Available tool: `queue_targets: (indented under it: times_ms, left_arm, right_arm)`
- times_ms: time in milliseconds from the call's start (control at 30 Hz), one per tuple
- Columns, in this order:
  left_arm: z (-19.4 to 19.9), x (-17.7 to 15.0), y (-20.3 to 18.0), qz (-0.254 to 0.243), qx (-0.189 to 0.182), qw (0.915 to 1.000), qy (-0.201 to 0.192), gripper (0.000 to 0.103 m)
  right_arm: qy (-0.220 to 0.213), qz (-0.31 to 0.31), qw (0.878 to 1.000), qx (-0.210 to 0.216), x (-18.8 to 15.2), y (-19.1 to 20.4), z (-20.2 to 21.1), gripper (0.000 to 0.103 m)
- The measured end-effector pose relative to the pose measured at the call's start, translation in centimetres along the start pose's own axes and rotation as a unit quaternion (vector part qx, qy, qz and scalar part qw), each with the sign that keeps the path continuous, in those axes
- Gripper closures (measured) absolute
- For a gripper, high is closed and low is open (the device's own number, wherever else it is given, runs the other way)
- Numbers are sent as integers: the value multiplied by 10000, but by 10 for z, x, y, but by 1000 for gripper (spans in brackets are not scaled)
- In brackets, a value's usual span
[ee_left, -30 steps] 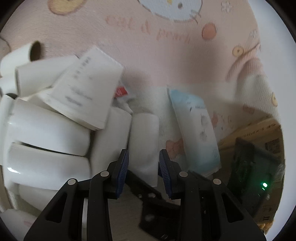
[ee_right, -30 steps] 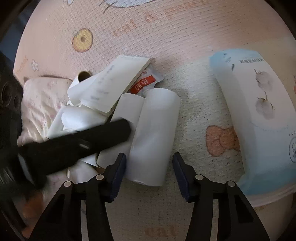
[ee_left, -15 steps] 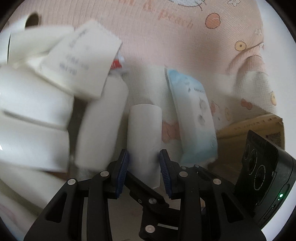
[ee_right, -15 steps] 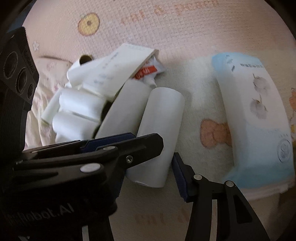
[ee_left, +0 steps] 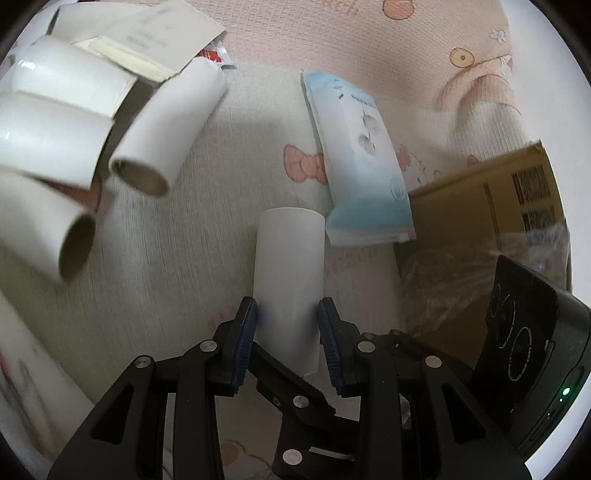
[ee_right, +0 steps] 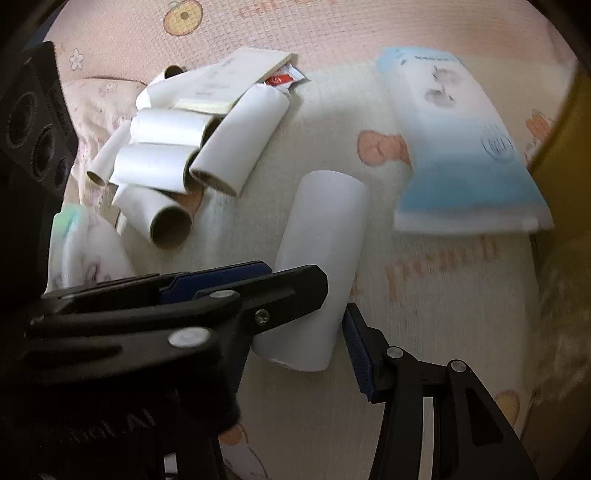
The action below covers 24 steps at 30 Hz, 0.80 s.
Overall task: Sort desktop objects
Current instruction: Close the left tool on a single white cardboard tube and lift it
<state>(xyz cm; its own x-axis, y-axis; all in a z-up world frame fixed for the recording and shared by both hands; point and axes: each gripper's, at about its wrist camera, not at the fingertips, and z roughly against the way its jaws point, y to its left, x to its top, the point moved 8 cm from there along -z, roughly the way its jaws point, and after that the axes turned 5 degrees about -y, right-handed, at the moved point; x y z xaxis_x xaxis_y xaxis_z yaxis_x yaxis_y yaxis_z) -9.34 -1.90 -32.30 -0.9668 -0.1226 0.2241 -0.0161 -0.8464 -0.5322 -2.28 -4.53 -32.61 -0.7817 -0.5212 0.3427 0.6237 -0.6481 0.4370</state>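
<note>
A white paper roll (ee_left: 290, 266) hangs over the pink cartoon mat (ee_left: 332, 33), and my left gripper (ee_left: 284, 314) is shut on its near end, both blue pads pressed into its sides. In the right wrist view the same roll (ee_right: 321, 240) lies between my right gripper's (ee_right: 303, 328) fingers. Its right pad (ee_right: 360, 354) stands just beside the roll without pressing it. The left gripper's fingers (ee_right: 288, 291) cross in front and hide the other right finger. A pile of several white rolls (ee_left: 55, 122) (ee_right: 162, 155) lies apart, up and to the left.
A white booklet (ee_right: 229, 81) and a red sachet (ee_right: 284, 79) top the pile. A light-blue tissue pack (ee_left: 362, 155) (ee_right: 458, 140) lies right of the roll. A cardboard box (ee_left: 487, 206) with crinkled clear plastic (ee_left: 461, 277) stands at the right. A soft printed pack (ee_right: 81, 251) lies lower left.
The roll held by the left gripper has come away from the pile, which slid up and left in both views. Both grippers moved together toward the cardboard box.
</note>
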Motion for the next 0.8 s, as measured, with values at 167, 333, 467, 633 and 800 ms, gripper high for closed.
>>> queue_targets:
  times_ms: [167,333,467,633,800]
  left_arm:
    - [3,-16,0,42,-109,9999,89,65]
    - [4,-14,0,30,-207,9998,72,57]
    - [1,-7,-6,27,-358,9994,17,47]
    - [-2,-1,-2,-56,-159,9998,-65,47]
    - [-2,10,8,185,-208,9995,-164,55]
  right_arm:
    - [21,-59,9999,124,-16,2,10,56]
    - [-73,-52,9995,310,-24,0,24,56]
    - [-168,-74,9989,422,-22,3,33,56]
    - [-212,-168,9985,480,-20,6,42,56]
    - [-180,-258,9983,495,-12,-1,35,56]
